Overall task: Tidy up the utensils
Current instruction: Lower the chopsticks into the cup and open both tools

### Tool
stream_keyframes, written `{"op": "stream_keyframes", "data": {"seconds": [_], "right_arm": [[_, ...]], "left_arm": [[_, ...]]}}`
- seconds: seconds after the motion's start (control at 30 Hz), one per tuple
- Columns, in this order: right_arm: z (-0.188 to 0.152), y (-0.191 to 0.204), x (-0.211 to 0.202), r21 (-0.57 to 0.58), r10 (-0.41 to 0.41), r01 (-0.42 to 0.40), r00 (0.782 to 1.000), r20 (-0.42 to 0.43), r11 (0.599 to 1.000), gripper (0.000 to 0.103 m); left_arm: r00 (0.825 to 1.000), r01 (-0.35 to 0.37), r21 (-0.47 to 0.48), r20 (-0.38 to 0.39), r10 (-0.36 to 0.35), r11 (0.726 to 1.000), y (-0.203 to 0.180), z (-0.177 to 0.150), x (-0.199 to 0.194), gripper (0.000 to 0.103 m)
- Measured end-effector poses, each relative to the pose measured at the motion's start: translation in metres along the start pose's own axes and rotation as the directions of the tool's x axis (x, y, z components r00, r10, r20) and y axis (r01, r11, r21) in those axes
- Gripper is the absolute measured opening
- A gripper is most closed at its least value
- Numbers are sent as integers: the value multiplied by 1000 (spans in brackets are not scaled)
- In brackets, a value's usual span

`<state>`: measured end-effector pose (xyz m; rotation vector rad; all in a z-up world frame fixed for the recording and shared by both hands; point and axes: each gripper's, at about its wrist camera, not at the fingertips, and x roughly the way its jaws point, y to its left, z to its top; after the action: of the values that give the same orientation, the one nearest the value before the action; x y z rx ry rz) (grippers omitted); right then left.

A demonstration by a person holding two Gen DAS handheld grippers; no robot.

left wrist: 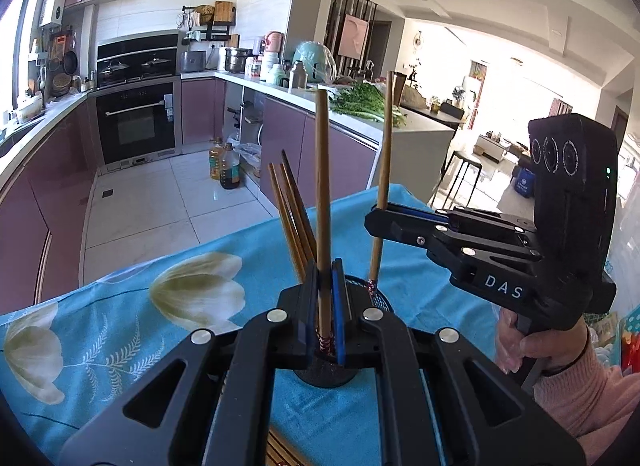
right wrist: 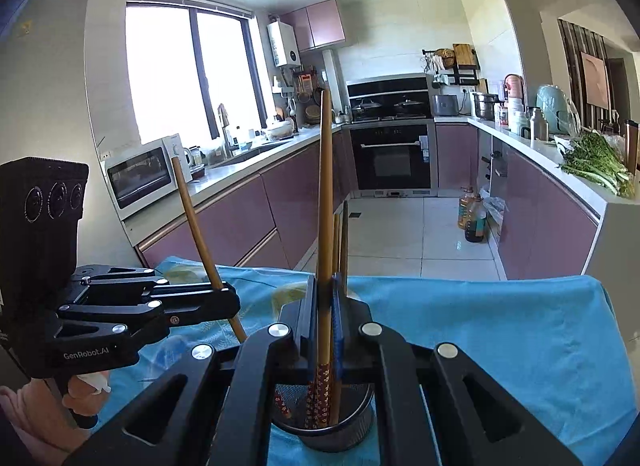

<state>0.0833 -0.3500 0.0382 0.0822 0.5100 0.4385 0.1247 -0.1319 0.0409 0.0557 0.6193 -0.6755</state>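
Holding one chopstick in each gripper, I'm bringing both over the mesh cup (right wrist: 338,432) on the blue cloth (left wrist: 120,330). My left gripper (left wrist: 327,306) is clamped on a chopstick (left wrist: 322,193), pinched low near its patterned end so the long plain part is standing up clear of the pads and the patterned end is pointing down toward the cup. My right gripper (right wrist: 325,330) is clamped on its own chopstick (right wrist: 326,205) the same way, nearly upright, and in the right wrist view the patterned end is already dipping inside the cup rim. From the left wrist view the right one's stick (left wrist: 383,169) is hanging just over the cup, jaws gripping it around the lower part. From the right wrist view the left one's stick (right wrist: 200,225) is tilting, and its lower end is dropping behind my right gripper, so I can't tell if it is over the cup yet. Several chopsticks (left wrist: 290,209) are already leaning in the cup, patterned ends down, so I'm judging the sort as partly done. More sticks (left wrist: 280,450) are lying flat on the cloth at the near edge, waiting their turn. Low grips are making sense: the ends go in first, then each stick drops in once the jaws part. Risk I'm seeing is the two grippers crowding each other above one small cup.
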Motion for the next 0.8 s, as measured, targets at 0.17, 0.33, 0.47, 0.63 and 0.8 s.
{"op": "stream_keyframes", "data": {"seconds": [0.17,0.33,0.47,0.63,0.8], "right_arm": [[-8,-5,13,6,-9,9,998,-70,1000,6],[-15,-5,26,11,-15,17,992,-127,1000,6],[-15,-6,32,21,-13,16,991,-135,1000,6],[-14,-11,38,41,-20,26,990,-139,999,8],[-15,-13,37,61,-13,21,991,-132,998,8]], "left_arm": [[997,4,17,-72,-3,1000,-1,-10,18,8],[992,14,-17,-126,-16,1000,9,-9,37,8],[989,3,-37,-144,-8,999,16,-8,48,8],[988,-4,-51,-152,-4,999,21,-5,56,8],[989,-20,-73,-145,9,997,25,-8,54,17]]}}
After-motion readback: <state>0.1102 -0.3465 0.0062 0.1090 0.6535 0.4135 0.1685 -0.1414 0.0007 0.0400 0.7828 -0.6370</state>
